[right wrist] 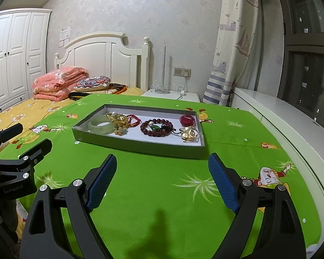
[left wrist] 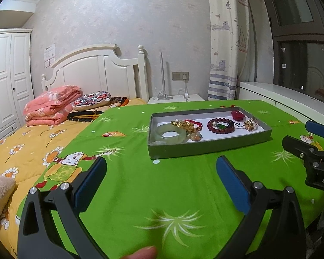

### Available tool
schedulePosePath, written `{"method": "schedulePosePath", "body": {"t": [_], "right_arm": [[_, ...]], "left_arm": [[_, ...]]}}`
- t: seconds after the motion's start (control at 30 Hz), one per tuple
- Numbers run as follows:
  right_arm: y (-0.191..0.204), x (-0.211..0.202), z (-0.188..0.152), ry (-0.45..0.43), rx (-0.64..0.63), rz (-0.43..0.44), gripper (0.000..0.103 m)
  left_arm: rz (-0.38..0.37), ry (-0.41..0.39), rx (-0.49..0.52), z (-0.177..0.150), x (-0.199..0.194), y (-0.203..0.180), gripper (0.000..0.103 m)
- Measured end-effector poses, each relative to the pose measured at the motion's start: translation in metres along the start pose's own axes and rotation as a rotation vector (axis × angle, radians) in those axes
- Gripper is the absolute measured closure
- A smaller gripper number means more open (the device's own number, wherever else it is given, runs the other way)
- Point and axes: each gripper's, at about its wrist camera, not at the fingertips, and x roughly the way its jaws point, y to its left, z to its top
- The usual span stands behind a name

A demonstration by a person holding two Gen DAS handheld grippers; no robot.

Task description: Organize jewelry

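A shallow grey tray [left wrist: 205, 149] [right wrist: 138, 147] with a white floor lies on the green cloth. In it lie a pale jade bangle [left wrist: 171, 133] [right wrist: 101, 124], a gold piece with red cord [left wrist: 186, 125] [right wrist: 118, 118], a dark red bead bracelet [left wrist: 220, 125] [right wrist: 156, 127], a red round piece [left wrist: 237, 114] [right wrist: 187, 119] and a gold charm [left wrist: 251, 125] [right wrist: 189, 135]. My left gripper [left wrist: 162, 166] is open and empty, just short of the tray's near wall. My right gripper [right wrist: 162, 164] is open and empty, also before the tray. Each shows in the other's view [left wrist: 300, 138] [right wrist: 28, 138].
The green cloth [left wrist: 162, 194] [right wrist: 162, 194] covers a raised surface beside a bed with yellow bedding [left wrist: 21, 146], a pink folded quilt [left wrist: 51, 105] and pillows. A white nightstand [right wrist: 172, 96], a curtain [right wrist: 233, 43] and a white window ledge [right wrist: 291, 116] stand behind and right.
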Motion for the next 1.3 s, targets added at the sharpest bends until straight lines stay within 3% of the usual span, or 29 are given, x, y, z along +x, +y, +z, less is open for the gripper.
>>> {"method": "schedulePosePath", "body": {"t": [1.3], "right_arm": [[0.0054, -0.0019, -0.0025, 0.004, -0.010, 0.007, 0.020]], "left_arm": [[0.007, -0.013, -0.003, -0.0039, -0.0044, -0.0023, 0.005]]}}
